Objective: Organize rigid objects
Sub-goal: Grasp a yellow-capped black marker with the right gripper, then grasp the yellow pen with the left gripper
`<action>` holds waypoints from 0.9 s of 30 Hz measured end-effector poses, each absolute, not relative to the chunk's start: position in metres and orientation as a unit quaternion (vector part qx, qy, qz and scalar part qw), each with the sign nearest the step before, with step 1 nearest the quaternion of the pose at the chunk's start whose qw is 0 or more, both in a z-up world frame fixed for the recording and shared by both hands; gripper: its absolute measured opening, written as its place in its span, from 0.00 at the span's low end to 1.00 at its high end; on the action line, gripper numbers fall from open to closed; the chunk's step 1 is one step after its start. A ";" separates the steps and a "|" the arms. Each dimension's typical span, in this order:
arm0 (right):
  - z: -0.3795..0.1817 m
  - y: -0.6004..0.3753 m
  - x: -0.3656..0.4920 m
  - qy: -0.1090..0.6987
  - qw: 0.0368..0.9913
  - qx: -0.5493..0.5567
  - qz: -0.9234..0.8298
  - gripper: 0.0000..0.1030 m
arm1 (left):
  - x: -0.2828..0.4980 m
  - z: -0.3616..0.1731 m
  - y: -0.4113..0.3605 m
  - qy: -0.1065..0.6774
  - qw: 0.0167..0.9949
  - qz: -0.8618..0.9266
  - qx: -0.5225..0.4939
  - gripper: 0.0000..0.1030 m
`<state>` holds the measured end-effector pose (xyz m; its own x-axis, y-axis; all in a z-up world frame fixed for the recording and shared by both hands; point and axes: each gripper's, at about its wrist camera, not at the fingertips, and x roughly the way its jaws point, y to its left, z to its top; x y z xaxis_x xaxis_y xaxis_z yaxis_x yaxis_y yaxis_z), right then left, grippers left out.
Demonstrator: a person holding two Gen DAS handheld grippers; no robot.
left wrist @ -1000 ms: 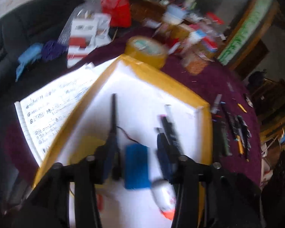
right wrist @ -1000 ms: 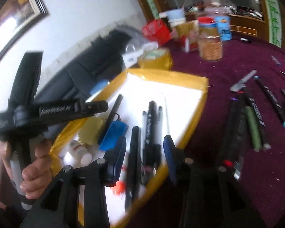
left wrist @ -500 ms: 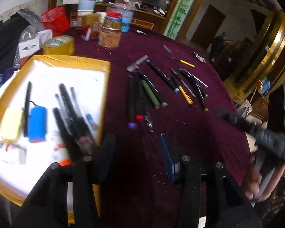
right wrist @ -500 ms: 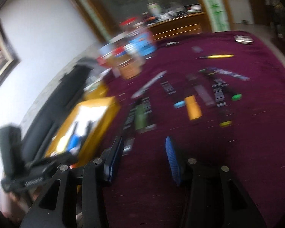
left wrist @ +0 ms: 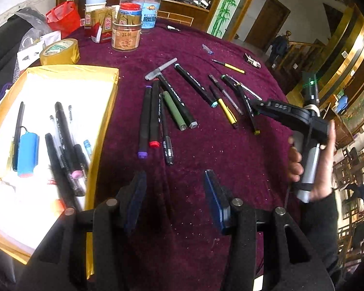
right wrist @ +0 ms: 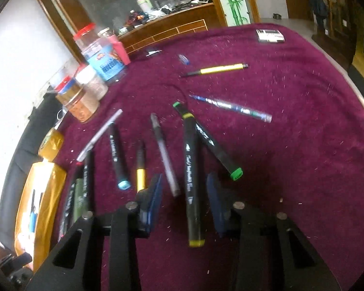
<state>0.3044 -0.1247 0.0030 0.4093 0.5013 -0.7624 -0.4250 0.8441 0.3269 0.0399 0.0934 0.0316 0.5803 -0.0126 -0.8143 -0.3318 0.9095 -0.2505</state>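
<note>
A maroon cloth flecked with pale lint covers the table. Loose pens lie across its middle; more pens sit in the yellow-rimmed tray at the left edge. Jars and a tape roll crowd the far left corner, with wood-panelled walls beyond. The left gripper hangs spread over bare cloth. The right gripper, jaws just narrowing, straddles a black marker without pinching it.

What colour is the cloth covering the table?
Deep maroon tablecloth, clearest in the left wrist view.
</note>
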 end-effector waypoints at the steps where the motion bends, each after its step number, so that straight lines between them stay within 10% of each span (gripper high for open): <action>1: -0.002 -0.125 0.305 0.470 0.839 0.038 0.270 0.28 | 0.044 0.029 0.092 0.453 0.866 0.092 -0.191 0.45; 27: 0.020 -0.150 0.304 0.442 0.844 0.102 0.287 0.13 | 0.237 -0.005 0.036 0.530 0.831 0.088 -0.144 0.44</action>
